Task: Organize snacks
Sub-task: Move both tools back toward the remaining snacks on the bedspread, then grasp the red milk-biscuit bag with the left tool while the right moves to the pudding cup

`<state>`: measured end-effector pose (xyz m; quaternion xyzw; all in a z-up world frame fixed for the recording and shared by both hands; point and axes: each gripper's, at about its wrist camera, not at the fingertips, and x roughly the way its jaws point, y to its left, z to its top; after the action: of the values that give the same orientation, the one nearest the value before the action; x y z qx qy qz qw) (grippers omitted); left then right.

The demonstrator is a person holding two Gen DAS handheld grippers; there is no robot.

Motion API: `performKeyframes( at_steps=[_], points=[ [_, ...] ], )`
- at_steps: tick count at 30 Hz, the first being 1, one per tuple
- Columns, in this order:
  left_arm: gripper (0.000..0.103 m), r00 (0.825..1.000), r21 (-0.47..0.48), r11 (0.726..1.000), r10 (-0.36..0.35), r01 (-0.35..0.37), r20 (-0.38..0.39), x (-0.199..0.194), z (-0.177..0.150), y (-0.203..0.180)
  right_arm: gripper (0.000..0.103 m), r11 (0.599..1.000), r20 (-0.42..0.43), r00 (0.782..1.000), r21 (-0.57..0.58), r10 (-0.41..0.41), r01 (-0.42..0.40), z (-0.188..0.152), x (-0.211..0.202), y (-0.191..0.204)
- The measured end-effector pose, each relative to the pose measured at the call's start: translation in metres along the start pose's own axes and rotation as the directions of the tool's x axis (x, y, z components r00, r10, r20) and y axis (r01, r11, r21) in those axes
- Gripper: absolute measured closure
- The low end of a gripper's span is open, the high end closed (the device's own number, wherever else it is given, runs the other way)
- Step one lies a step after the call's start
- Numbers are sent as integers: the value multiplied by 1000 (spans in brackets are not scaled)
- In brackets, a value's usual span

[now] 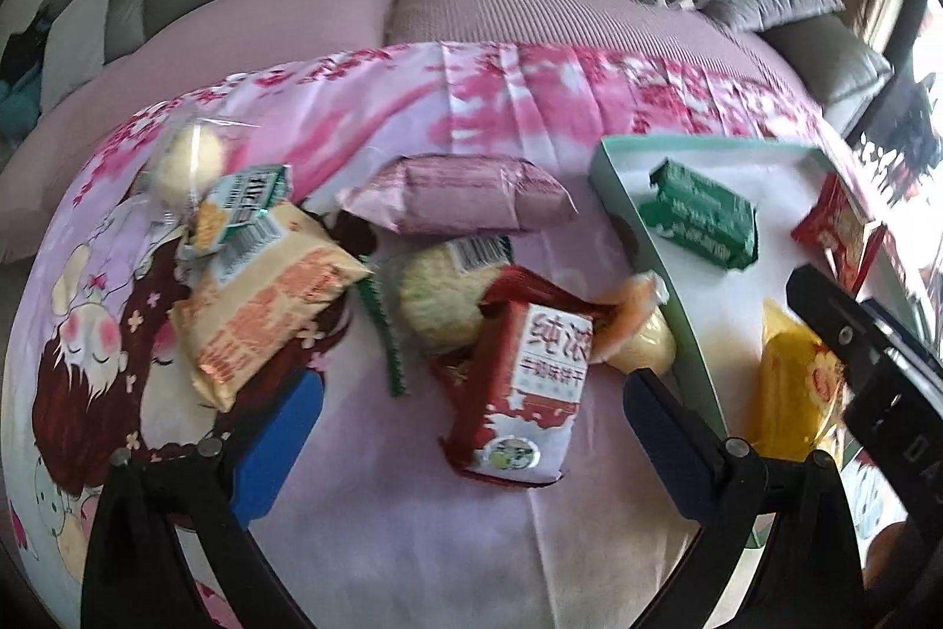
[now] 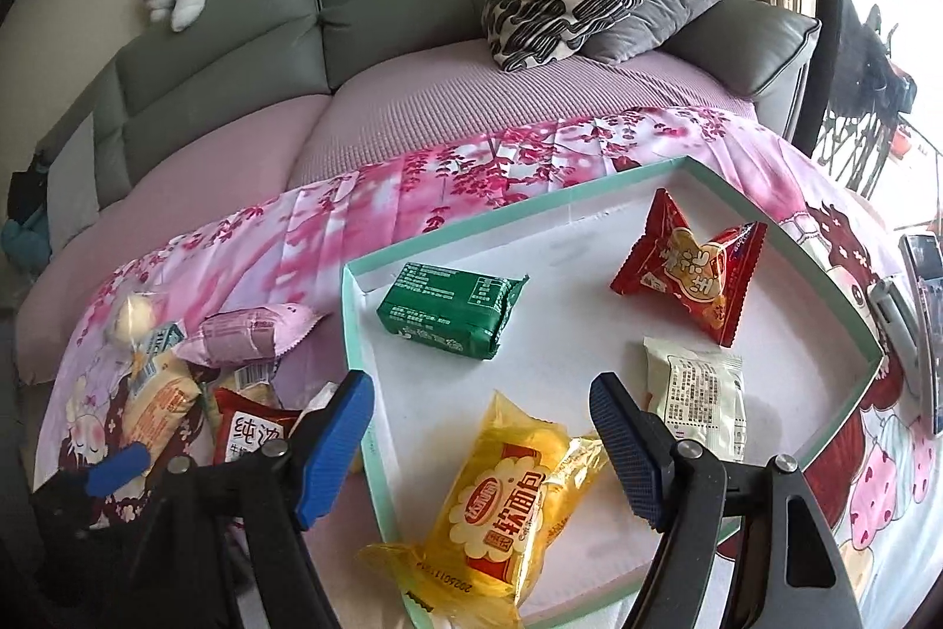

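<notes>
Sofa cushions [image 2: 412,16] are filling the far background, and a pink floral cloth [image 1: 471,98] is covering the worktop in front of them. Sitting on its right side is a shallow mint-edged tray [image 2: 353,322], already holding four snacks: a green packet [image 2: 451,310] at far left, a red packet [image 2: 689,275] at far right, a white packet [image 2: 698,393] near right and a yellow bread packet [image 2: 501,505] nearest. Lying loose in a pile left of the tray are the unsorted snacks, among them a pink packet [image 1: 460,196], an orange-striped bag [image 1: 271,316] and a red biscuit pack [image 1: 530,381]. Sorting appears to be roughly midway. The left gripper [image 1: 460,440] is hovering with jaws spread on either side of the red biscuit pack, so closing on it looks like the next move. The right gripper [image 2: 483,446] is hanging over the yellow bread packet, jaws spread and holding nothing.
</notes>
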<state>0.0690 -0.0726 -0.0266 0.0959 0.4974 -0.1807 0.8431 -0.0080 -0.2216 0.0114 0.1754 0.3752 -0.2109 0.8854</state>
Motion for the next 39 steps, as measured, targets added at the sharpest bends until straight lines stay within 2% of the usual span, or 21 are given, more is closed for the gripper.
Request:
performKeyframes(
  at_steps=[4,6,11,18,20,28,32,39],
  points=[
    [3,1000,36,999,9,-8,-20,8,-2,-8,25,1000,-10,1000,4,2,-2,-1,2,1],
    [7,1000,55,998,20,-18,-22,10,-3,-12,25,1000,-11,1000,6,3,-3,-1,2,1],
    [29,999,68,997,28,-26,-38,16,-3,-13,25,1000,-12,1000,7,6,-6,-1,2,1],
    [51,998,26,999,-40,41,-44,14,-4,-5,25,1000,-13,1000,6,8,-8,-2,2,1],
    [60,997,18,998,-53,54,-49,14,-4,-4,25,1000,-15,1000,3,10,-9,-2,3,2],
    [61,996,-31,996,-85,84,-41,11,-3,7,25,1000,-15,1000,-10,13,-13,-4,3,5],
    [61,993,-96,989,-114,111,-30,9,-3,20,25,1000,-11,1000,-20,18,-18,-4,2,8],
    [61,993,-175,978,-117,117,9,-2,-3,43,25,998,3,999,-56,40,-40,-5,-1,15]
  ],
)
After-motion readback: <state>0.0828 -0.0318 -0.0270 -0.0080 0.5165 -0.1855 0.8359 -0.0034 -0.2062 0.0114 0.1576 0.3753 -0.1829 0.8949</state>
